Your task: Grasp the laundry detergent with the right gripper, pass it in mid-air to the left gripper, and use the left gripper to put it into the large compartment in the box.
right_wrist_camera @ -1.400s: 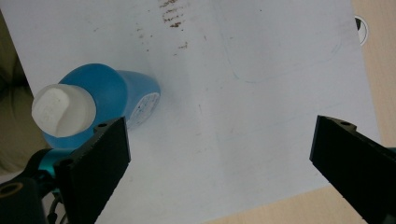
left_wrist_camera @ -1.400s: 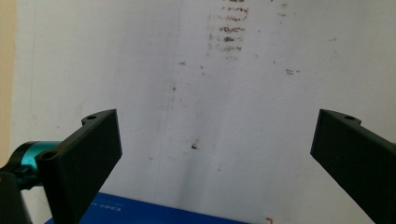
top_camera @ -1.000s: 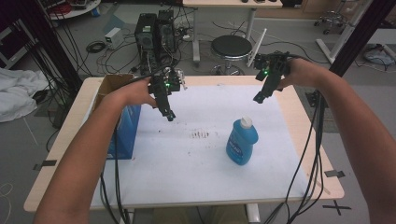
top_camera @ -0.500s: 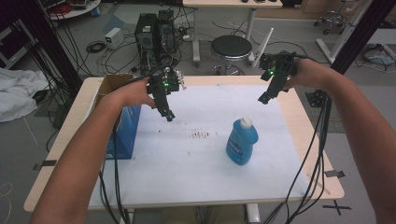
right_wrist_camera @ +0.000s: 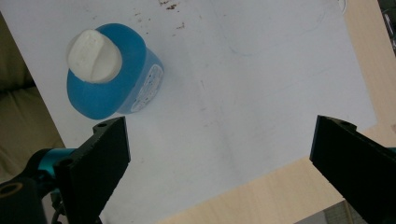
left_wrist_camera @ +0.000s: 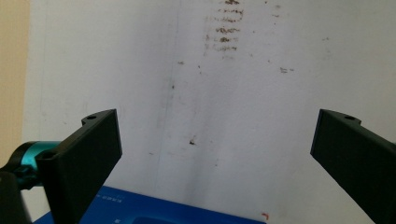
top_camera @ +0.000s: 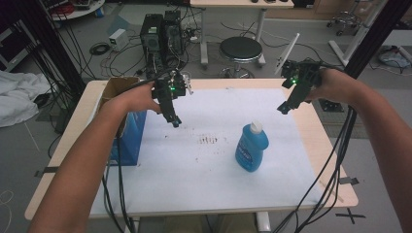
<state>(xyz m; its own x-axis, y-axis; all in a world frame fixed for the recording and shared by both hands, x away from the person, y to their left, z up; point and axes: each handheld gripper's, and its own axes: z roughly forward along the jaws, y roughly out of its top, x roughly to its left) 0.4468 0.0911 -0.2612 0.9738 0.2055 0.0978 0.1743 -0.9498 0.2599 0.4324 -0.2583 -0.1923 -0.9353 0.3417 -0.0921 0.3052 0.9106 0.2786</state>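
A blue bottle with a white cap (top_camera: 251, 145) stands upright on the white sheet (top_camera: 209, 170), right of centre. In the right gripper view the bottle (right_wrist_camera: 112, 70) appears from above, just beyond the left jaw. My right gripper (top_camera: 283, 108) hovers above the sheet's far right edge, behind and to the right of the bottle, open and empty (right_wrist_camera: 219, 144). My left gripper (top_camera: 175, 121) hangs over the sheet's left part beside a blue box (top_camera: 128, 138), its jaws wide apart with nothing between them (left_wrist_camera: 215, 135). The box's blue top (left_wrist_camera: 154, 212) lies under that gripper's near end.
Brown stain marks (top_camera: 209, 140) dot the middle of the sheet. The blue box has open cardboard flaps (top_camera: 116, 87) at the table's left side. The bare wooden table edge (top_camera: 325, 160) runs along the right. Cables trail off the front edge; a stool (top_camera: 240, 48) stands behind the table.
My right gripper has drifted a little to the right, away from the bottle. The left gripper and the bottle have stayed where they were.
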